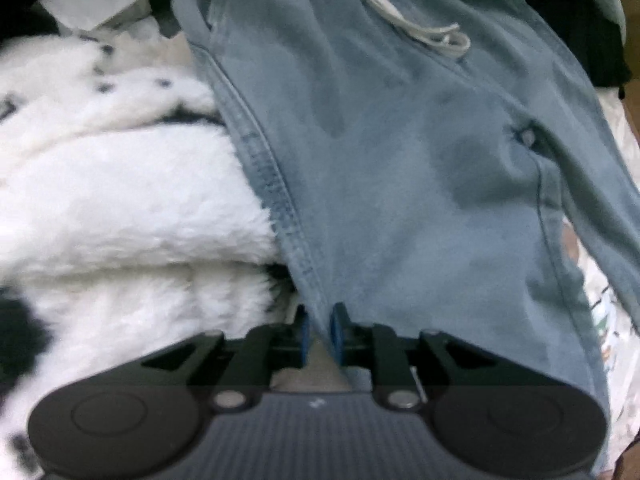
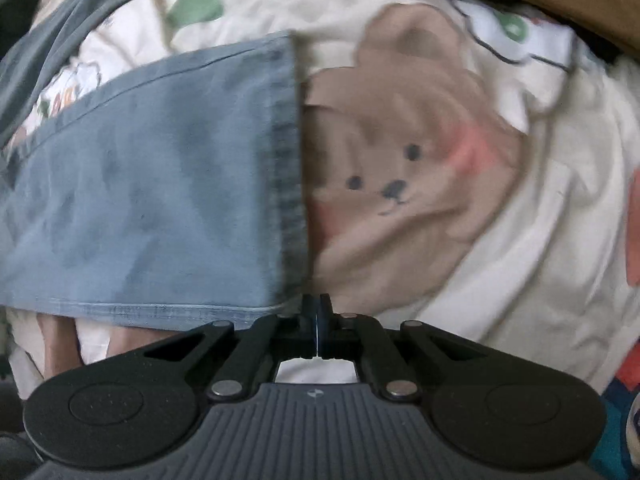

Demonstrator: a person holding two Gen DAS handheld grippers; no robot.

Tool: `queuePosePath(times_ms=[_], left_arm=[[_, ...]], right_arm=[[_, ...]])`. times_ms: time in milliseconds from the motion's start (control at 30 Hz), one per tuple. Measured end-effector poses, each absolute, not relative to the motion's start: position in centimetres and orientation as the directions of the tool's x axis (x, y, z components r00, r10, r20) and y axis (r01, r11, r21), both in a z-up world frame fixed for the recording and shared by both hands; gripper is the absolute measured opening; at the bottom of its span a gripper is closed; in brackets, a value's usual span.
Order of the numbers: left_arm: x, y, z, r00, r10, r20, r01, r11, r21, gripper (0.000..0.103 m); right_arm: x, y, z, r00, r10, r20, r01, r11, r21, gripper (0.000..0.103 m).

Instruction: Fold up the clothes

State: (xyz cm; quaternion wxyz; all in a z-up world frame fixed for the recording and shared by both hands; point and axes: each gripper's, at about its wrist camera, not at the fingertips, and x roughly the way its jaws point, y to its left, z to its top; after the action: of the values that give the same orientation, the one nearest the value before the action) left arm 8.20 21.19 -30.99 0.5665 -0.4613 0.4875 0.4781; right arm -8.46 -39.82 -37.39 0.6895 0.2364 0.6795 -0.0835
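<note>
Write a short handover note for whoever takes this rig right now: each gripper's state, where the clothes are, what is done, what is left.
Left gripper: shut on the side seam of the blue pants.
Right gripper: shut at the leg's hem corner.
Pants lie flat on the bear sheet, waistband away from the left gripper, drawstring on top; a white fleece lies beside them.
Done: pants spread and gripped.
Left: likely every fold, then the fleece.
</note>
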Motion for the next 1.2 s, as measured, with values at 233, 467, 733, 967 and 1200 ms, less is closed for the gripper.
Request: queuePosePath(times_ms=[233,467,733,967,1200], left_arm=[[9.7,22.9,-23.1,0.105,0.205,-0.973,-0.979,0.195,-0.065,0.042],[13.3,28.4,-19.3,0.201,0.323,-0.925,-0.96,0.254,-0.12,0.042],[18.9,33.8,-21.3,0.256,0.371,-0.892,-0.935,0.329,-0.131,0.046],[23.3,37.3,-25.0,0.275,0.403,-0.873,-0.943,0.291,-0.162,0.06],[25.8,38.9,-27.7,0.264,0.421,-0.868,-0.947,0.283,-0.151,0.06]], right_arm=[[-7.9,-41.6,-33.1,0.228,0.189,-0.955,0.422,0.865,0.272,0.011],[-3.2,-44.0,-28.8,0.357,0.1,-0.929,0.409,0.877,0.251,0.045],[4.0,-46.4,-28.2,0.445,0.01,-0.895,0.402,0.892,0.209,0.05],[10.0,-47.0,-30.5,0.476,-0.023,-0.879,0.39,0.902,0.187,0.05],[15.8,-46.7,-34.0,0.517,0.029,-0.855,0.416,0.865,0.282,0.05]])
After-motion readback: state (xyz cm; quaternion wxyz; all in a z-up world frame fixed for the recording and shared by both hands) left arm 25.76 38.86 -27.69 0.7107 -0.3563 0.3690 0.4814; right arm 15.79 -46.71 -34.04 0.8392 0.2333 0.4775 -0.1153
